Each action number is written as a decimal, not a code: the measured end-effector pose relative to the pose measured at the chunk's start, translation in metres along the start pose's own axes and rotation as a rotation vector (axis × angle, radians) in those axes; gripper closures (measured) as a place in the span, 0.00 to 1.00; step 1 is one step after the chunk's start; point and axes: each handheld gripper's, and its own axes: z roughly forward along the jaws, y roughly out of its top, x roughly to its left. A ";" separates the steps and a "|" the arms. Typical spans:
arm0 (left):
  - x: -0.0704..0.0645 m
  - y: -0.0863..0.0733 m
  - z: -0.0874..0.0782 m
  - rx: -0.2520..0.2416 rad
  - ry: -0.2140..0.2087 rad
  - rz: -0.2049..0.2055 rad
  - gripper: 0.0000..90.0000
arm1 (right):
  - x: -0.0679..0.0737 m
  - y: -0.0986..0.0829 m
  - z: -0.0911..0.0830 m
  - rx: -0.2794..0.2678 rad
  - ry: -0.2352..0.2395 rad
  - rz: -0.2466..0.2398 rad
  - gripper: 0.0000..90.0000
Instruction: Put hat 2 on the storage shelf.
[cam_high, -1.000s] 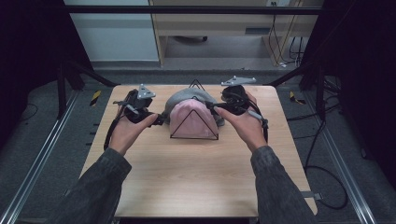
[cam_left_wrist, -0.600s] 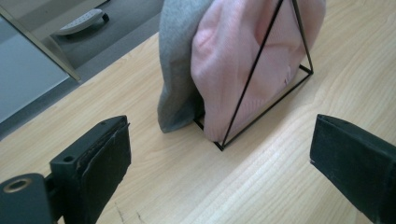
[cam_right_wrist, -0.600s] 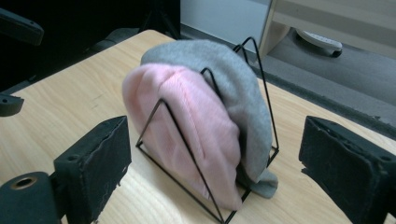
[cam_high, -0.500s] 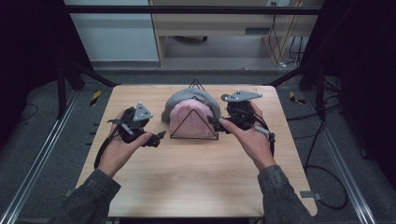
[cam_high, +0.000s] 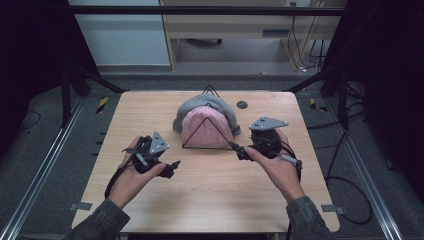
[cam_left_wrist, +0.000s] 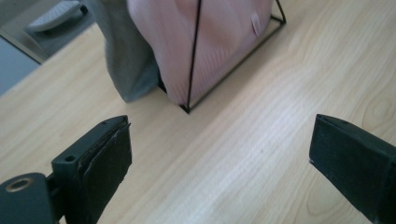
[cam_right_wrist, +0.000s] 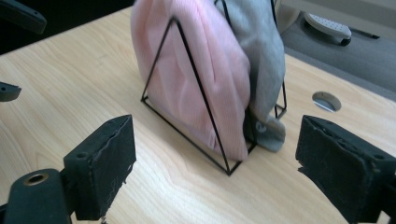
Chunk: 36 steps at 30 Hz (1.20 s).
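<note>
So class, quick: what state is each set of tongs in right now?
Left tongs: open, holding nothing.
Right tongs: open, holding nothing, near the wire rack.

Bare table (cam_high: 215, 195) is lying between the left gripper (cam_high: 172, 167) and the right gripper (cam_high: 239, 151), giving free passage across the near half. Ahead, the wire rack (cam_high: 206, 131) is standing mid-table, blocking the way forward with the pink hat (cam_high: 206, 127) and grey hat (cam_high: 200, 105) stuffed inside it. Open wood is running along both sides of the rack. Both grippers are holding their jaws wide apart, with nothing between them. A round hole (cam_high: 242, 104) is sitting behind the rack on the right.
</note>
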 end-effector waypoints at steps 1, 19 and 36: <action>-0.002 -0.004 0.002 0.010 -0.005 0.007 0.06 | 0.000 -0.004 0.000 0.000 0.001 0.006 0.15; -0.010 -0.058 0.023 0.122 -0.059 -0.018 0.06 | -0.002 -0.081 0.015 0.140 0.029 0.060 0.18; 0.011 -0.093 0.050 0.215 -0.103 -0.166 0.04 | -0.005 -0.123 0.043 0.255 0.050 0.173 0.13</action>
